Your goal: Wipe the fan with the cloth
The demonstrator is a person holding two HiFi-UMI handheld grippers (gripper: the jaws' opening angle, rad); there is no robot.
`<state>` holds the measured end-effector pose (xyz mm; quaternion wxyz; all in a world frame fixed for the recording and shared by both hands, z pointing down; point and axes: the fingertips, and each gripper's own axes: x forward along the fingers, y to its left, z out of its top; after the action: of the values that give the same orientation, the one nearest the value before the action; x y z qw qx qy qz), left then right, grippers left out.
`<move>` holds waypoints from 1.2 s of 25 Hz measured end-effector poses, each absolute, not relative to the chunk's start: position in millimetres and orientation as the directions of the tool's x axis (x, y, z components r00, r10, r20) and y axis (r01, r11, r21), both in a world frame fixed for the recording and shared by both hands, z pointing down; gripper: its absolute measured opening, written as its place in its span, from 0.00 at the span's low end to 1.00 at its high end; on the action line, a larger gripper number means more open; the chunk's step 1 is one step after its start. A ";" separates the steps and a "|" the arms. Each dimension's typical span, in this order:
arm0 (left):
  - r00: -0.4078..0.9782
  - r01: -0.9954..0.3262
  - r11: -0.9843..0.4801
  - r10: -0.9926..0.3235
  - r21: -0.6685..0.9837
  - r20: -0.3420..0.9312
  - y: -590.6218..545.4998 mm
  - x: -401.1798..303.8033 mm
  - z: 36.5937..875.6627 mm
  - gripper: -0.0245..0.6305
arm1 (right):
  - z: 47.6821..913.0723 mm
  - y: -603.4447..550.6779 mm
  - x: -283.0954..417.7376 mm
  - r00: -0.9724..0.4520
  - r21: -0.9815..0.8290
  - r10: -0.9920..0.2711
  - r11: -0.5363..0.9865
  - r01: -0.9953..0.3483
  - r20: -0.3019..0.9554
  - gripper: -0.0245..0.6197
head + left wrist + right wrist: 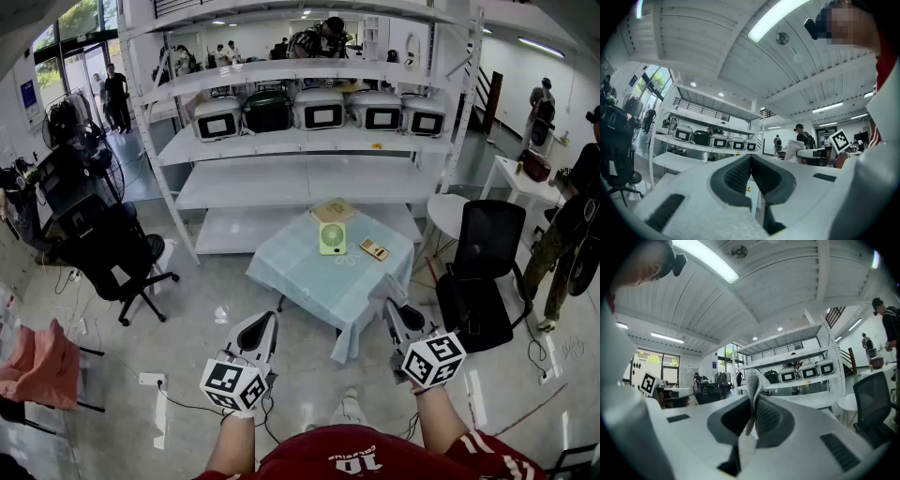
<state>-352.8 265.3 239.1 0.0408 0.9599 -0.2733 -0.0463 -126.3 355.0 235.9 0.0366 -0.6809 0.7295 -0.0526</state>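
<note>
Right gripper (753,400) is clamped tight on the cloth (751,380), and a grey-white fold pokes up from between its jaws. Left gripper (751,160) is pressed closed too, with nothing in it. Both hang low, well short of the table (309,281). The fan (332,238) stands upright near the table's far edge. A brown box (332,209) sits just behind it, contents hidden. Toward the right edge lies a small flat item (374,249), too small to identify.

Bright w/ ceiling strip lights (776,18); fisheye-warped edges, dark vignette corners.
</note>
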 end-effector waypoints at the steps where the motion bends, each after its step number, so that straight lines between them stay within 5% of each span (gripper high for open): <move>1: 0.845 -0.523 -0.846 -0.531 0.103 -0.065 265.6 -353.6 239.1 0.04 | 235.4 355.6 -126.9 -0.071 -0.127 -0.997 0.069 -0.989 0.017 0.06; 30: 0.855 -0.492 -0.853 -0.511 0.176 -0.084 229.5 -353.9 255.7 0.04 | 243.1 318.1 -132.6 -0.111 -0.124 -0.992 0.103 -0.987 0.062 0.07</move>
<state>-353.9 229.5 255.7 0.0743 0.9603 -0.2612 -0.0639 -132.6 318.1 243.1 0.0183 -0.6663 0.7424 -0.0672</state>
